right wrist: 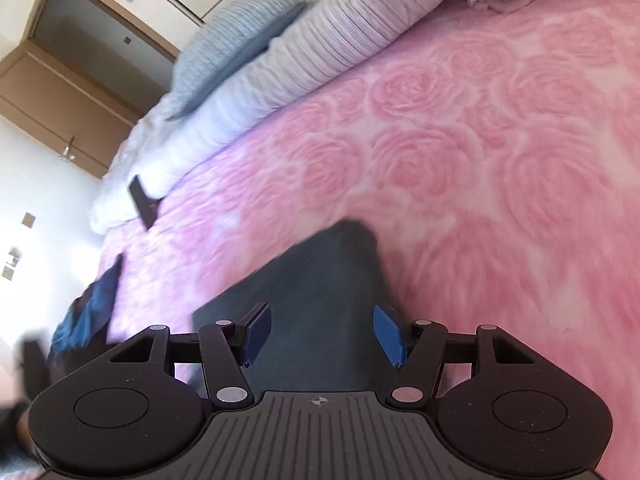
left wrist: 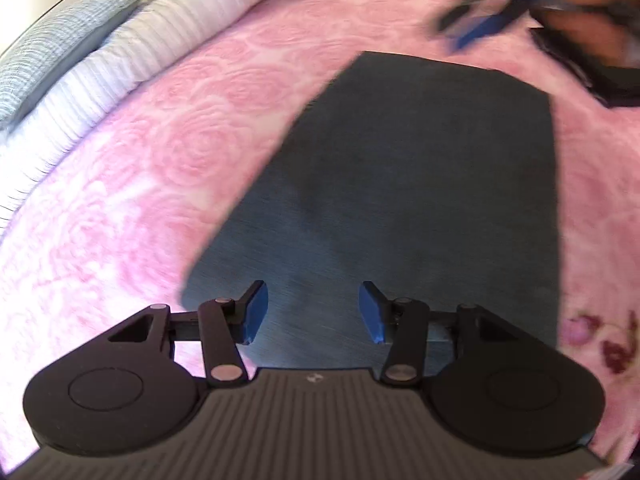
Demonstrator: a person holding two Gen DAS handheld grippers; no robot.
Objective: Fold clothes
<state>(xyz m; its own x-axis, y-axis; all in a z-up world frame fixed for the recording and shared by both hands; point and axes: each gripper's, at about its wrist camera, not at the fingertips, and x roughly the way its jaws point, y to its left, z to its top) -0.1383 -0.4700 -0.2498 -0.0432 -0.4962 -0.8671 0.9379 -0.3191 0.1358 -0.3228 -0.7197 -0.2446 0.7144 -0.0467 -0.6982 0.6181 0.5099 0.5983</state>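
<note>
A dark grey-blue folded garment (left wrist: pixel 420 184) lies flat as a neat rectangle on the pink rose-patterned bedspread (left wrist: pixel 140 184). My left gripper (left wrist: pixel 312 312) is open and empty, hovering over the garment's near edge. My right gripper (right wrist: pixel 322 334) is open and empty over one end of the same garment (right wrist: pixel 320 292). The right gripper also shows blurred in the left wrist view (left wrist: pixel 488 16), beyond the garment's far edge.
White ribbed pillows (left wrist: pixel 120 48) and a blue-grey pillow (right wrist: pixel 236 44) lie along the bed's far side. A dark phone-like object (right wrist: pixel 142 200) rests by the pillows. A blue cloth (right wrist: pixel 88 312) lies at the bed's left edge. Another dark garment (left wrist: pixel 600 72) lies at the upper right.
</note>
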